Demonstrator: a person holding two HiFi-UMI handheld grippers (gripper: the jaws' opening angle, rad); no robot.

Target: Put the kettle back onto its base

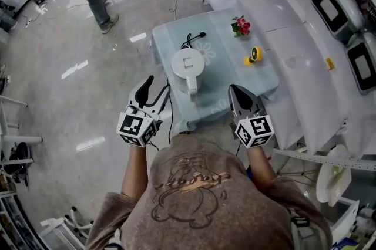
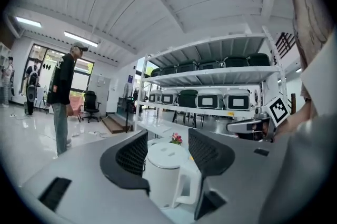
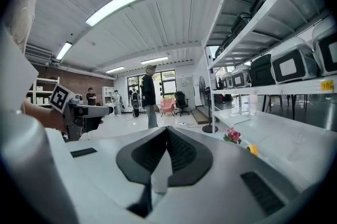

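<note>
Kettle (image 1: 188, 64) on blue table (image 1: 261, 75), glossy floor (image 1: 70, 37), perhaps storeroom shelving (image 2: 205, 74)

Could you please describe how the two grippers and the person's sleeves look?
The left gripper and the right gripper each have a grey-white body, black ribbed pads and a white cube with black square markers. A thin black cable hangs by the left one. The person wears a brown short-sleeved T-shirt.

No lettering I can read, shirt print (image 1: 191, 181) too warped, yellow shelf tag (image 3: 327, 84) too small, left gripper (image 1: 158, 83) and right gripper (image 1: 233, 89) cubes carry only square markers.
</note>
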